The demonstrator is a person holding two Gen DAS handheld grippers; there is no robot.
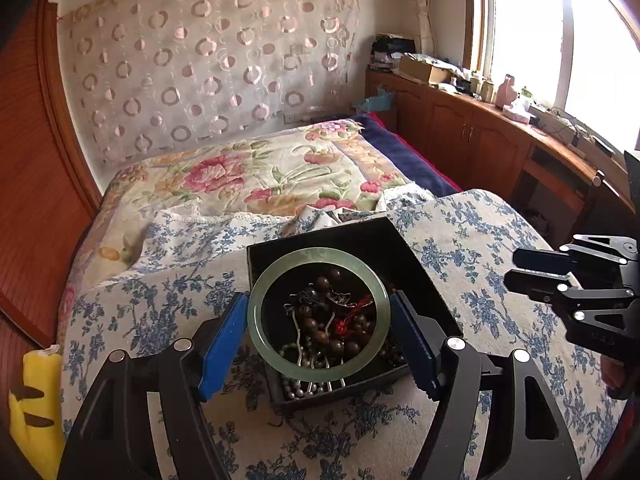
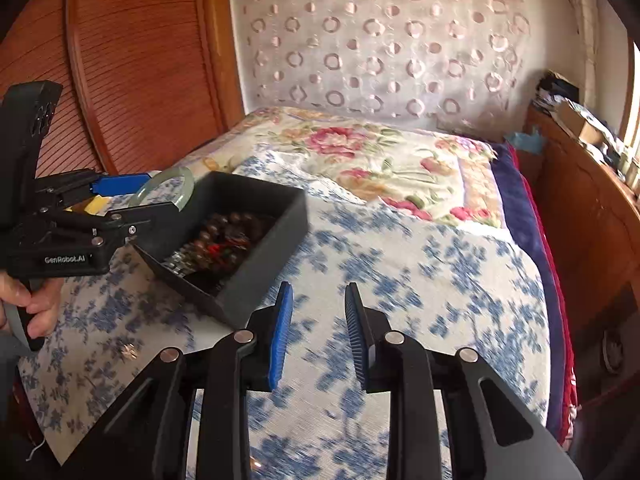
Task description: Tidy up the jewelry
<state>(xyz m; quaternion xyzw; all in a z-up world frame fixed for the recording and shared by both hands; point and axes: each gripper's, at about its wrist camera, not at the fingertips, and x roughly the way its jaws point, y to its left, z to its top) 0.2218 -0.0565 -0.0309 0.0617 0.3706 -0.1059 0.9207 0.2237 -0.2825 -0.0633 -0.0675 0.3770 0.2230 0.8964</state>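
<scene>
— What sort of room is it?
— A bedroom; a bed [image 1: 280, 176] under a floral quilt [image 2: 360, 152], a blue-flowered cloth [image 2: 420, 264] spread over its near end; a sheer curtain with pink rings [image 1: 208, 60] hangs on the wall behind.
— And the sides?
— Slatted reddish wood panelling [image 2: 132, 60] on one; low wooden cabinets [image 1: 460, 128] with a cluttered top under a bright window [image 1: 532, 28] on the other.

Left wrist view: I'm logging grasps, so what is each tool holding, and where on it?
The left tool holds the green jade bangle across its width, pads on opposite outer edges, over the black box. The right tool holds nothing.
</scene>
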